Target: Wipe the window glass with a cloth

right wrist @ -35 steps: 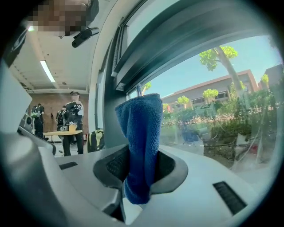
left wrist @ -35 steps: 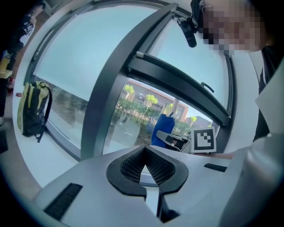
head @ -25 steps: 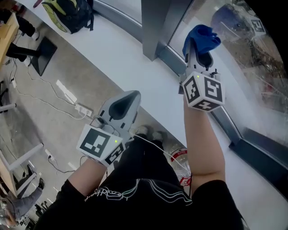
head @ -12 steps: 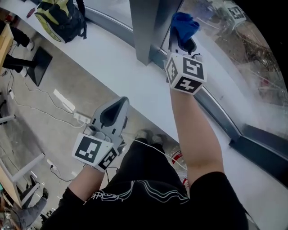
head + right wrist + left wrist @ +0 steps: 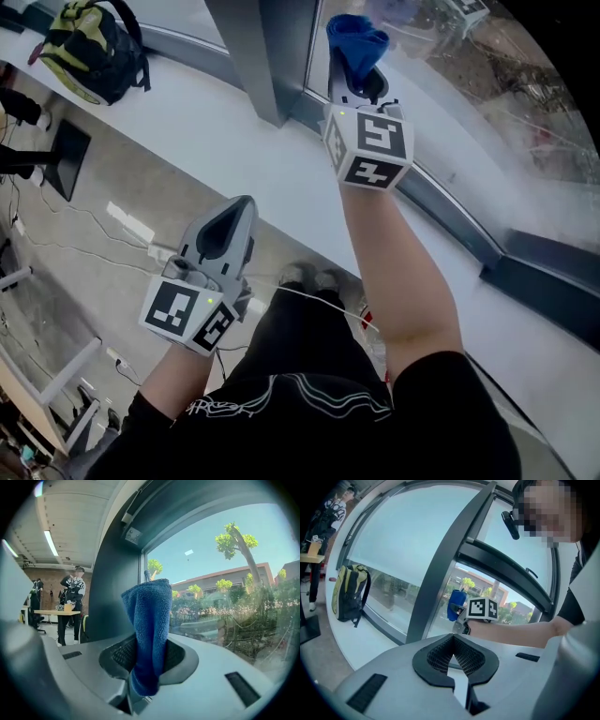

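Raised nearer the glass (image 5: 487, 103) now, cloth (image 5: 356, 37) clamped in right gripper (image 5: 354, 73) jaws — close to wiping. Left gripper (image 5: 228, 228) idle, jaws together.

Right arm (image 5: 403, 281) extended forward; right gripper (image 5: 356, 82) raised, jaws clamped on a blue cloth (image 5: 356, 39) that protrudes beyond them. Left gripper (image 5: 234, 220) lower, to its left, jaws together, nothing between.
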### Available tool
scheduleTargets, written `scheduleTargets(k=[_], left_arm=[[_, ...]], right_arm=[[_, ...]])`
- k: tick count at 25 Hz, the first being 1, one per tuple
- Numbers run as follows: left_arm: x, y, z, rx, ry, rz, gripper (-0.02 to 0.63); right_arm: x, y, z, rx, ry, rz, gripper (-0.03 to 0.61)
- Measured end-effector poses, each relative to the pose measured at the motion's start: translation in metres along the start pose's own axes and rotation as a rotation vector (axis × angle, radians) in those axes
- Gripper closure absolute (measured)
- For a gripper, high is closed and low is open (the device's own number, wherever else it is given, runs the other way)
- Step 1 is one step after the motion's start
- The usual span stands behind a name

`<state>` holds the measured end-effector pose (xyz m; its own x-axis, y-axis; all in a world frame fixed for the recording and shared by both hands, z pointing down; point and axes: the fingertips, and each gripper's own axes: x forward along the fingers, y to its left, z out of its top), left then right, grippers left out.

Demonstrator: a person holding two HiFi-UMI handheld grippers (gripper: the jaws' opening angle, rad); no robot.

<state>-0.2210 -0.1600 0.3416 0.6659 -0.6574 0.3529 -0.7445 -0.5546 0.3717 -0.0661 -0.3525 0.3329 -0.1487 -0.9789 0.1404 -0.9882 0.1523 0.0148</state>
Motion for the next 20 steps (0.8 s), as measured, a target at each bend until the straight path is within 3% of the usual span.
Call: scheduleTargets(k=[10,20], left_arm=[[0.046,-0.059,-0.019,0.04,0.061,-0.15,0.611],[0.099,-0.144,-0.047,0.09,0.142,-0.323,0.611]], right_arm=[[-0.071,-0.084,-0.017,0.011,0.002,-0.137,0.485],[-0.158,-0.168,-0.03,0.042,-0.015,-0.257,0.485]])
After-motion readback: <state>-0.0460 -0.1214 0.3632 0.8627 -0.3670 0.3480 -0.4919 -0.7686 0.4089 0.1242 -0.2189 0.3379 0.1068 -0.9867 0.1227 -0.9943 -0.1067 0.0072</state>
